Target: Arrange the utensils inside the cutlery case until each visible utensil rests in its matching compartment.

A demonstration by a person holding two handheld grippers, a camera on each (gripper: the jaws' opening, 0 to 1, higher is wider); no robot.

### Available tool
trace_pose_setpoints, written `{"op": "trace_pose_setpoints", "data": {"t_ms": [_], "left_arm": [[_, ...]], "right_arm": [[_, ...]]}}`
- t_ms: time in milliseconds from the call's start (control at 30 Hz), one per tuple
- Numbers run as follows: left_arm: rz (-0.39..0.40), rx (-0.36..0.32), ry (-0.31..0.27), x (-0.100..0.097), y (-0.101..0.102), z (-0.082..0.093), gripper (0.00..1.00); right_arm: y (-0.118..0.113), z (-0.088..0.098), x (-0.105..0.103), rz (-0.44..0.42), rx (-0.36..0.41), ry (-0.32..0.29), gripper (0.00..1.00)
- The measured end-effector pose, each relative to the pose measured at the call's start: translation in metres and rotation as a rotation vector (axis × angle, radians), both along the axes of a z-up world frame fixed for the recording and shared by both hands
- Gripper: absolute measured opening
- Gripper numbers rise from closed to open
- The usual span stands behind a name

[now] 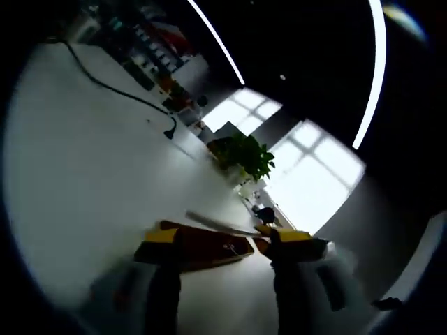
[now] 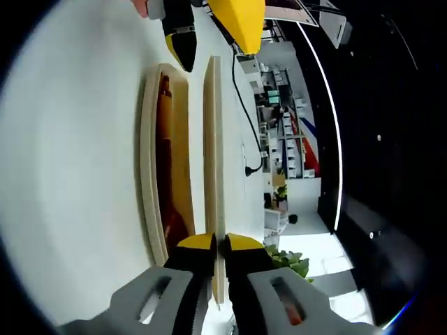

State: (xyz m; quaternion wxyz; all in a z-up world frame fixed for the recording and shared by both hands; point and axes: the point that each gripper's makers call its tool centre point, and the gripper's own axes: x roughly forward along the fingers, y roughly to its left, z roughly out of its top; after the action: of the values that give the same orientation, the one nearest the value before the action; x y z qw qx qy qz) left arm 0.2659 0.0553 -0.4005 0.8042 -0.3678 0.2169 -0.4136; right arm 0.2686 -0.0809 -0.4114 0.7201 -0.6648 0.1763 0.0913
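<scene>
Wooden lid (image 2: 213, 160) is sitting clamped in my right gripper (image 2: 217, 246), bottom centre | one case (image 2: 150, 174) lying left | left gripper (image 1: 216, 246) is gripping one utensil (image 1: 213, 223)

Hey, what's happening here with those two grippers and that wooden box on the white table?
A person is working with two handheld grippers over a white table. The right gripper is pinched on a thin wooden lid held on edge beside the open wooden cutlery case. The left gripper hovers over that case, with a slim metal utensil lying across its fingers; whether it actually grips the utensil is unclear.
</scene>
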Motion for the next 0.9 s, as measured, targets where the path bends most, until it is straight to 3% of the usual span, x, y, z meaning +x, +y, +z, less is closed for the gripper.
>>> {"op": "trace_pose_setpoints", "data": {"t_ms": [167, 267, 333, 433, 567, 733, 900], "left_arm": [[-0.01, -0.035, 0.028, -0.001, -0.004, -0.002, 0.36], [0.006, -0.069, 0.06, 0.002, -0.003, -0.004, 0.29], [0.011, -0.076, 0.069, 0.004, -0.002, -0.006, 0.23], [0.007, -0.107, 0.111, 0.004, -0.003, -0.007, 0.21], [0.004, -0.142, 0.118, 0.004, -0.004, -0.005, 0.17], [-0.009, -0.246, 0.158, 0.002, -0.005, 0.008, 0.09], [-0.033, -0.258, 0.149, -0.004, -0.008, 0.02, 0.06]], "right_arm": [[0.002, -0.004, -0.004, 0.017, -0.012, -0.014, 0.03], [0.003, 0.002, -0.004, 0.026, -0.042, -0.065, 0.03], [0.004, 0.002, -0.005, 0.033, -0.025, -0.057, 0.04], [0.006, 0.002, -0.007, 0.044, -0.041, -0.073, 0.04], [0.007, 0.001, -0.009, 0.057, -0.034, -0.072, 0.04], [0.01, -0.005, -0.011, 0.094, -0.02, -0.059, 0.06], [0.011, -0.007, -0.016, 0.142, -0.019, -0.066, 0.09]]}}
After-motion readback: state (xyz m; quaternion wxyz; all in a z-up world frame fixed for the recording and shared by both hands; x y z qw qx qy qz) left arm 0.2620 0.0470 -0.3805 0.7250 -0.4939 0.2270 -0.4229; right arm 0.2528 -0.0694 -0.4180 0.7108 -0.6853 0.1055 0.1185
